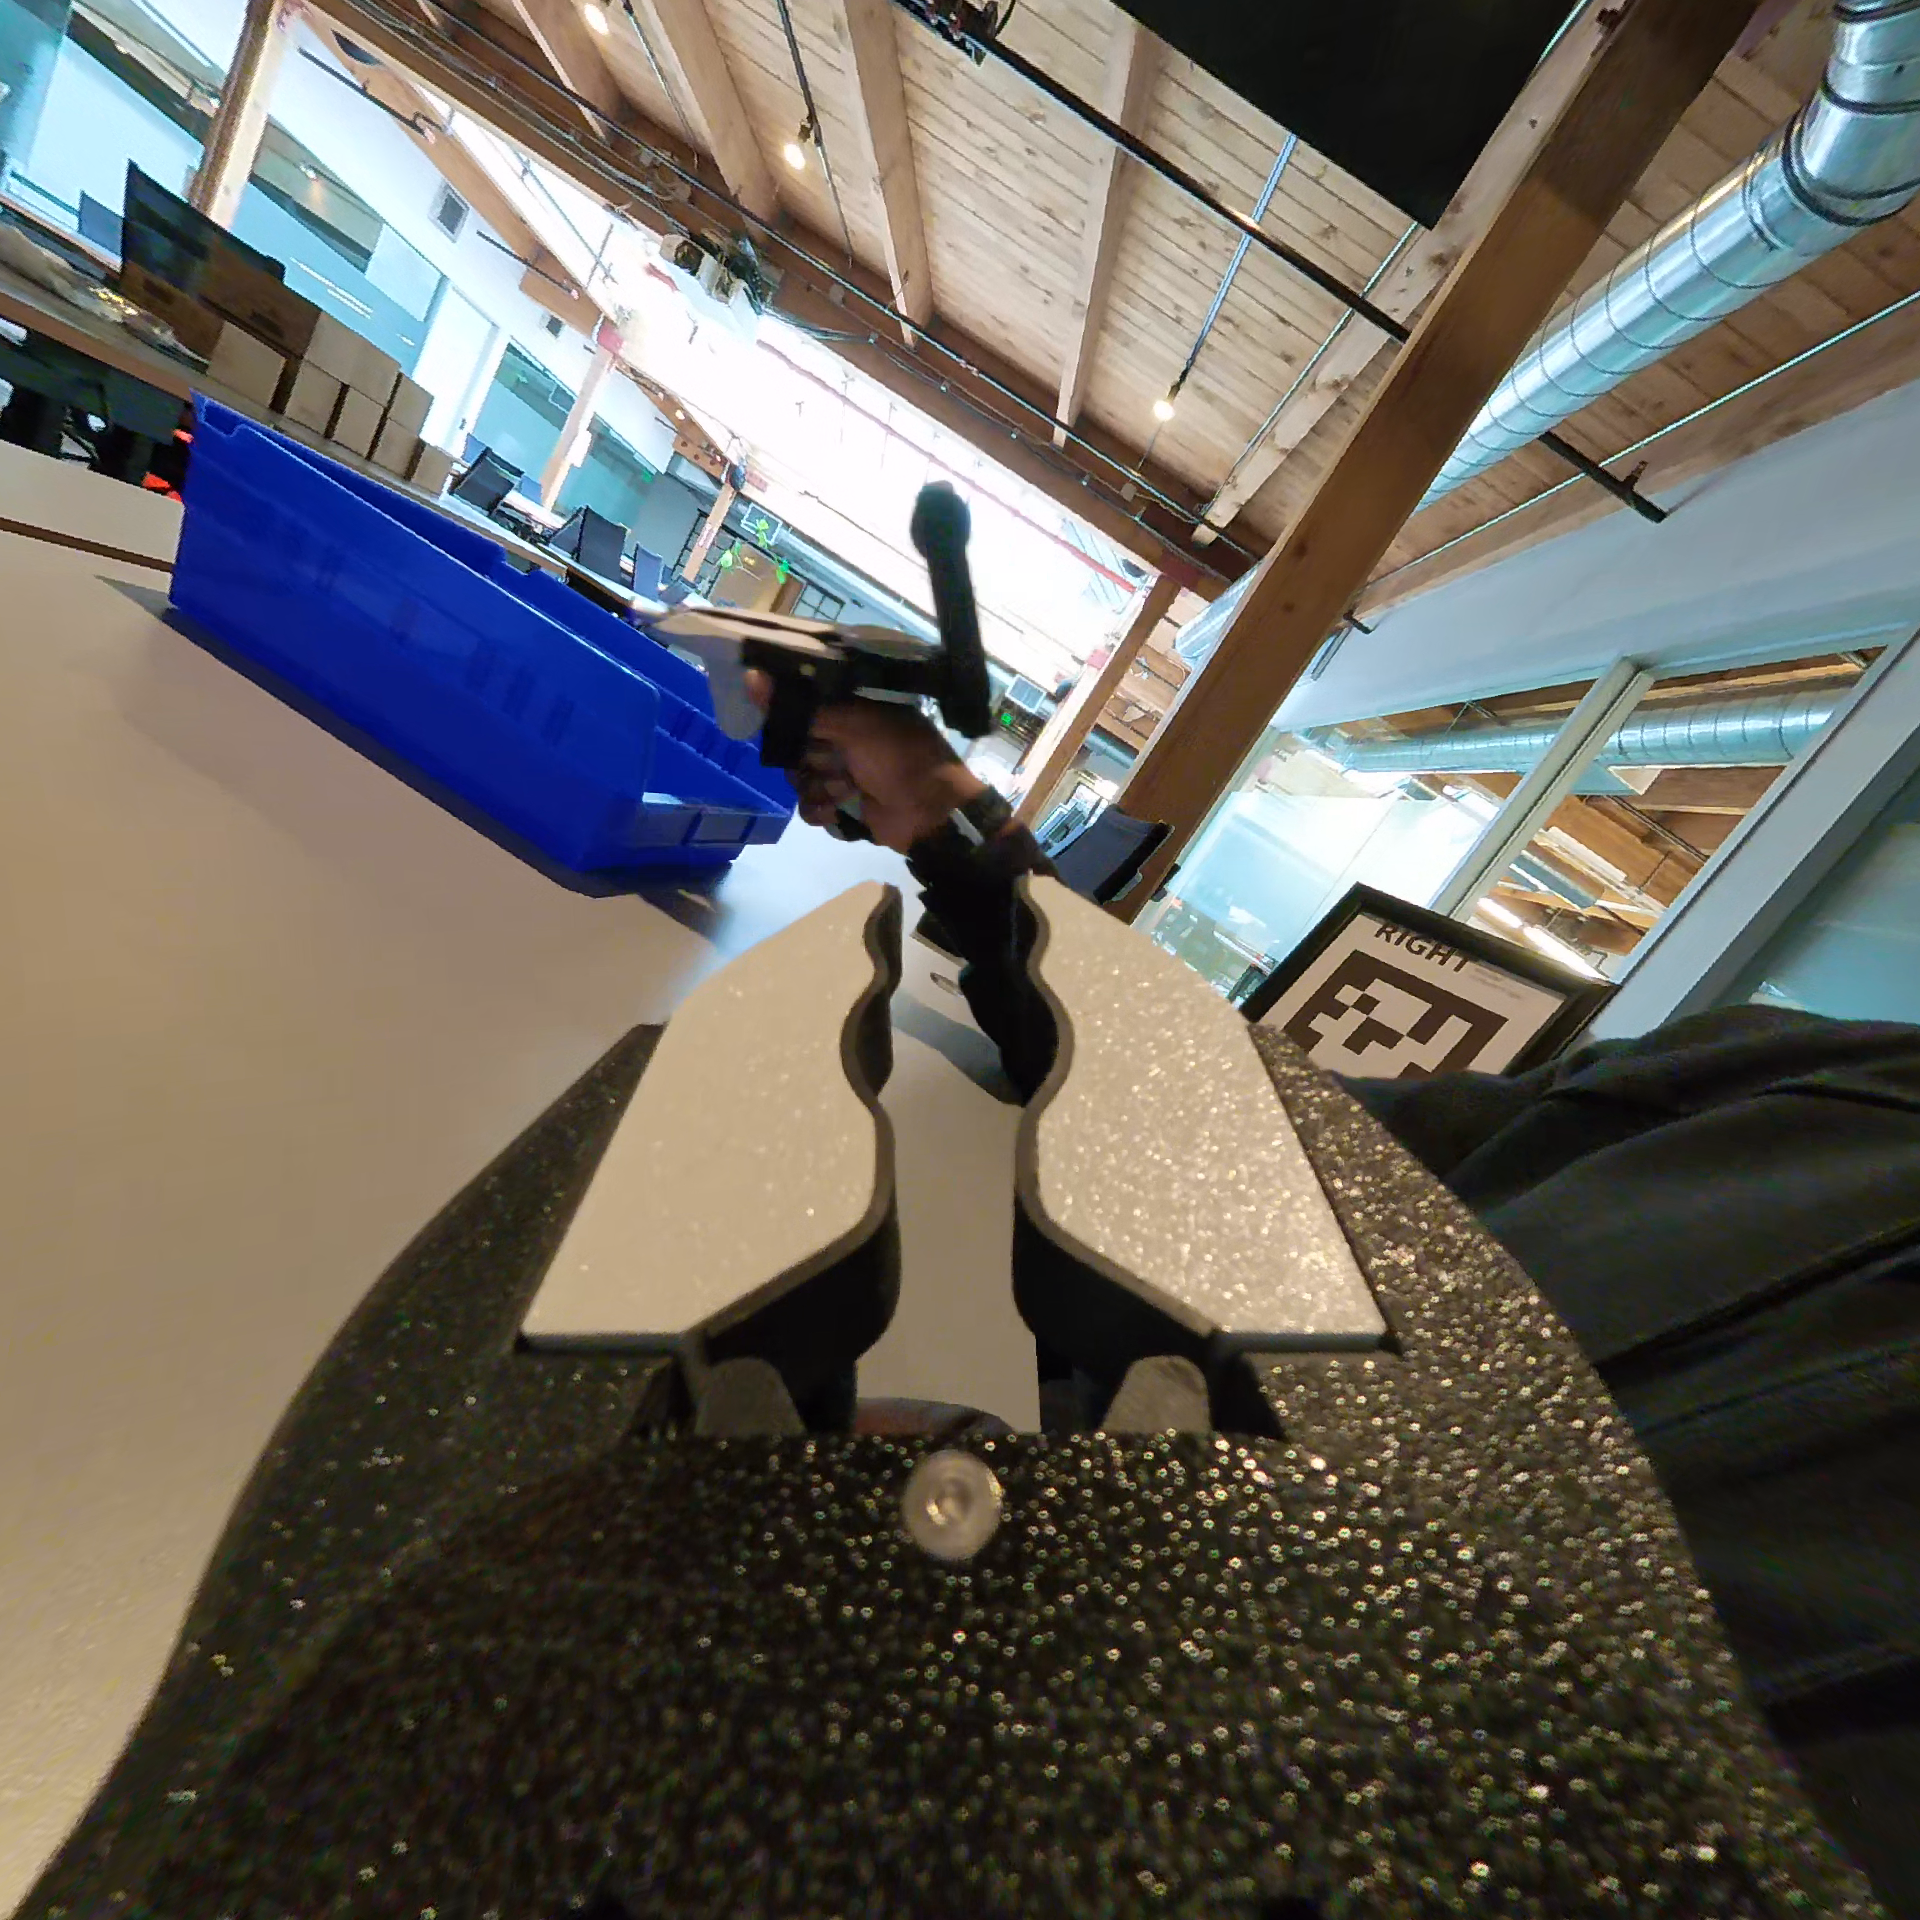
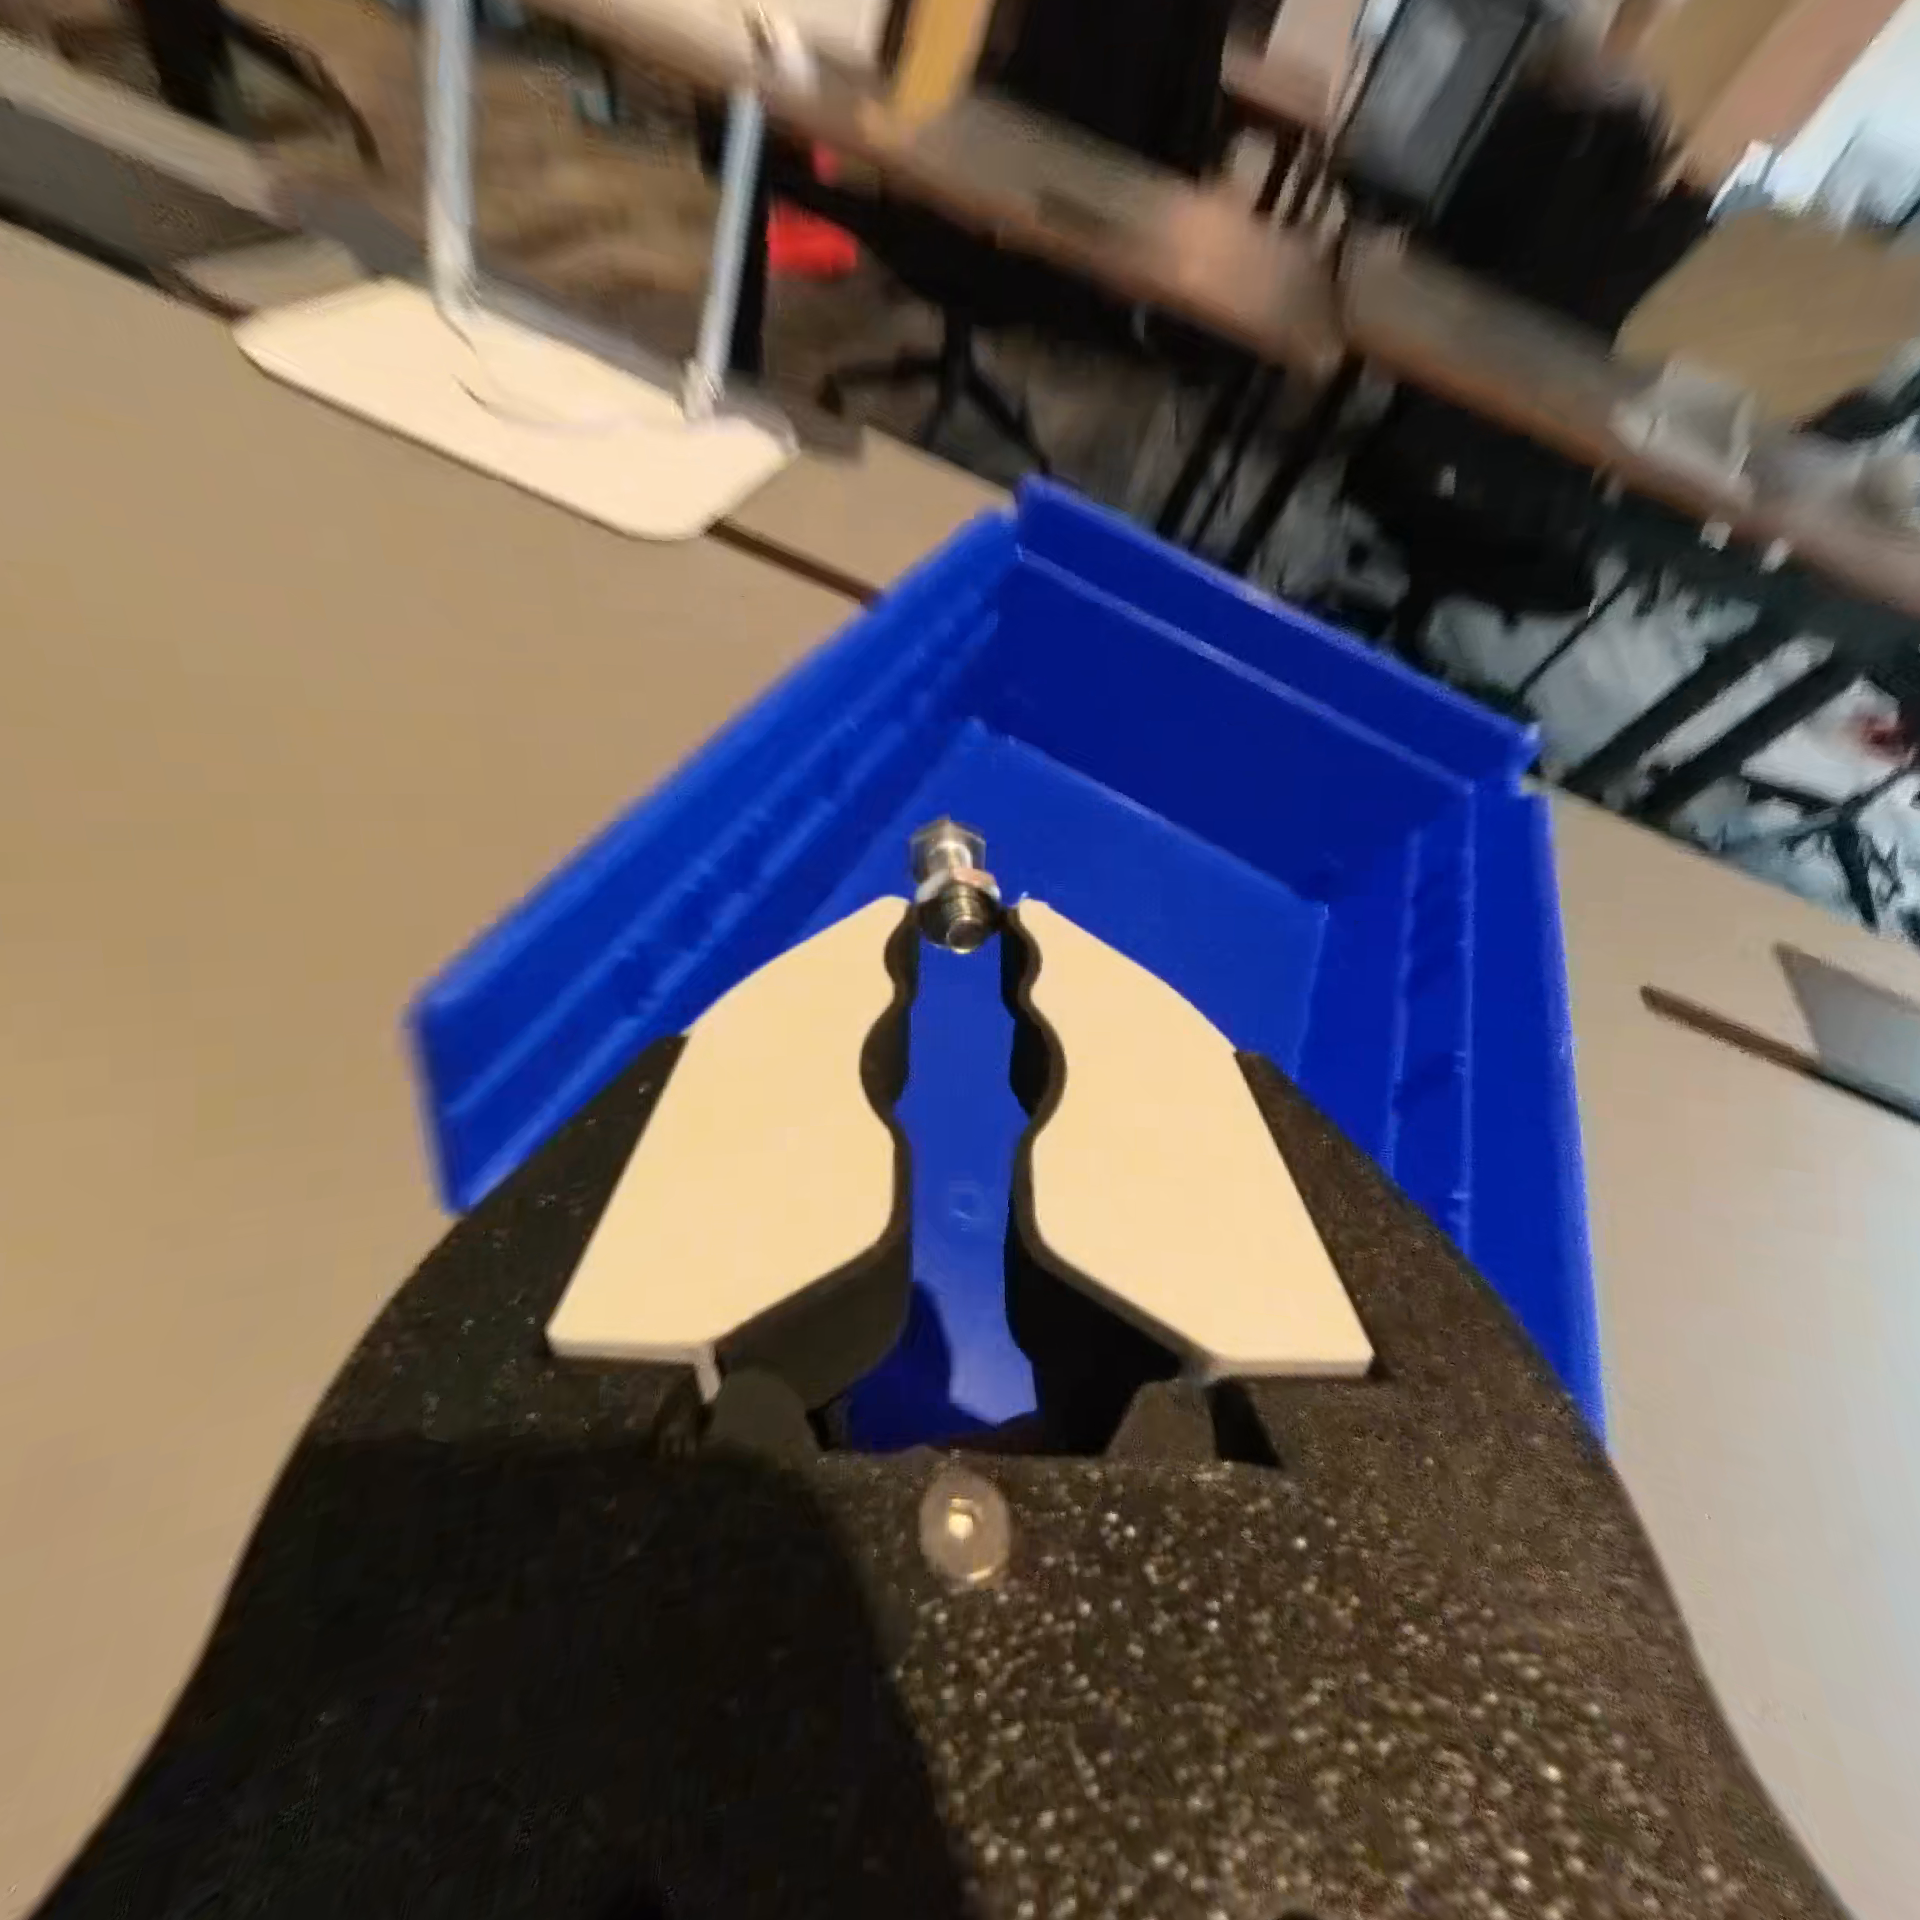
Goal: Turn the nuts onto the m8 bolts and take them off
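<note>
In the right wrist view my right gripper (image 2: 958,914) is shut on a small silver bolt with a nut on it (image 2: 954,891), held at the very fingertips above the inside of a blue plastic bin (image 2: 1195,790). The bolt looks sharp while the background is blurred. In the left wrist view my left gripper (image 1: 961,902) is low over the grey table (image 1: 260,1039), its jaws a narrow gap apart with nothing between them. The right gripper (image 1: 758,675) also shows there farther off, held by a hand over the near end of the blue bin (image 1: 416,665).
A framed black-and-white marker card (image 1: 1423,1003) stands at the right, beside a dark sleeve (image 1: 1683,1247). A white stand base with two thin posts (image 2: 499,416) sits on the table beyond the bin. Desks and chairs lie past the table's far edge. Some 35 cm of space lies between my two pairs of fingers.
</note>
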The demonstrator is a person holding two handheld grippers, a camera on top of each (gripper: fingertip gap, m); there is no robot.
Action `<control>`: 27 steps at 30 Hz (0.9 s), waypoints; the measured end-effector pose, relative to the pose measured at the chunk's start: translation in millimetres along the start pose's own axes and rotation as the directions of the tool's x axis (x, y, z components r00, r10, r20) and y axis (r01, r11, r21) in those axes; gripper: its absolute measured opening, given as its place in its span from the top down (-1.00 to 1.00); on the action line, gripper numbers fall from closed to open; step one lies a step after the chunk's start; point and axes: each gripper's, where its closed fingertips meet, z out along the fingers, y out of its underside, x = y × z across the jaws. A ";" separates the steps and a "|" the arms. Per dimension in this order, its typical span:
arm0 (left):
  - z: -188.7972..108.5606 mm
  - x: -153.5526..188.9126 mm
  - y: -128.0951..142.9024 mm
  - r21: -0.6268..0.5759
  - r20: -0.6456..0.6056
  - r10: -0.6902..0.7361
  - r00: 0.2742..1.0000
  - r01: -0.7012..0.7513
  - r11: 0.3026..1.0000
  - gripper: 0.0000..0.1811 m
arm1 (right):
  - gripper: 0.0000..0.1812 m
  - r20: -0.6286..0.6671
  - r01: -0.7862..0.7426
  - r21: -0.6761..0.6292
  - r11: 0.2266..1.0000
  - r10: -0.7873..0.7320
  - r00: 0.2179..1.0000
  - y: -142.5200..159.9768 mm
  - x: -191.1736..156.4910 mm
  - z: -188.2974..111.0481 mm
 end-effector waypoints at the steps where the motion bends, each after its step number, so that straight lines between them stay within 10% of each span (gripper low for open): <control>1: 0.0 -0.3 -0.1 0.001 0.000 -0.002 1.000 0.002 1.000 0.79 | 0.84 0.002 -0.003 -0.062 0.998 0.003 1.000 9.6 8.5 13.5; 15: -2.3 -2.1 -4.4 0.025 -0.019 -0.038 0.999 0.038 0.999 0.82 | 0.83 0.138 0.239 -0.564 0.790 -0.195 0.971 93.7 18.8 92.2; 27: -0.5 -2.4 -1.8 0.009 -0.012 -0.027 1.000 0.027 1.000 0.83 | 0.37 -0.082 0.177 -0.292 0.940 -0.209 0.975 25.5 38.0 37.5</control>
